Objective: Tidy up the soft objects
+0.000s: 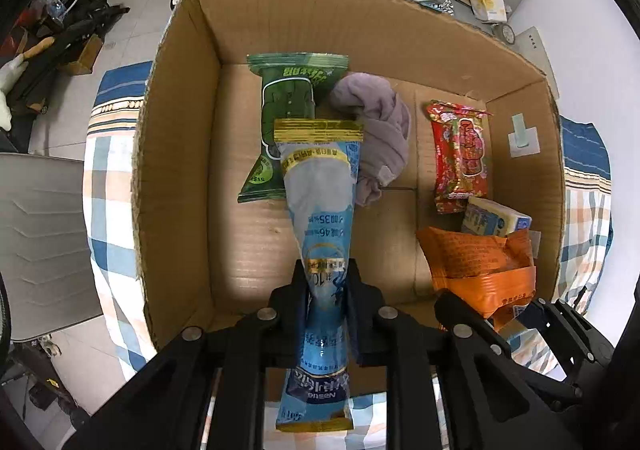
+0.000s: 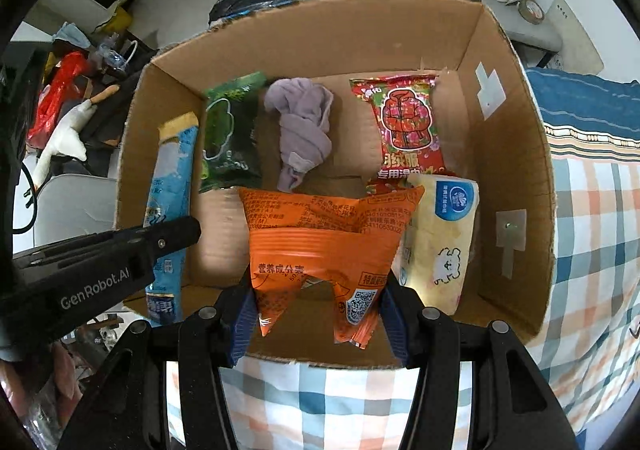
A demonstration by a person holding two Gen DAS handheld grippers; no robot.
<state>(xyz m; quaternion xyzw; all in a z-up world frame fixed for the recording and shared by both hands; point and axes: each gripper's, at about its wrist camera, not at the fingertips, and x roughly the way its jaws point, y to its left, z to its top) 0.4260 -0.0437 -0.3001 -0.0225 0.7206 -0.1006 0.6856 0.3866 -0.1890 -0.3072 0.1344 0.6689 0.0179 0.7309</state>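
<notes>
A: What's the left gripper (image 1: 326,290) got?

B: Long, slim blue-and-white plastic pouch w/ yellow crimped ends (image 1: 320,217), pinched tight at its waist between the narrow fingers. Long axis runs straight away from the gripper, far end pointing down into the open brown cardboard box (image 1: 180,129). Glossy film; "Nestlé" printed near the close end, "35%" and "46%" mid-body.

A: And the right gripper (image 2: 318,314)?

B: Fingers part-open, clamped on a crinkly orange foil snack bag (image 2: 320,246) by its lower edge. Bag hangs broadside over the box, top toward the far wall. Chinese text, a QR code at one corner.

A: What's already inside?

B: On the box floor: a green glossy packet (image 2: 232,133) lying lengthwise front-to-back, a knotted mauve fabric bundle (image 2: 302,129) just beside it, a red floral wipes pack showing a padded jacket (image 2: 404,125), and a soft cream tissue pack w/ blue round logo and a cartoon sheep (image 2: 436,242). Box sits on a blue-orange checked cloth (image 2: 340,398). "GenRobot.AI" reads on the left gripper's side.
</notes>
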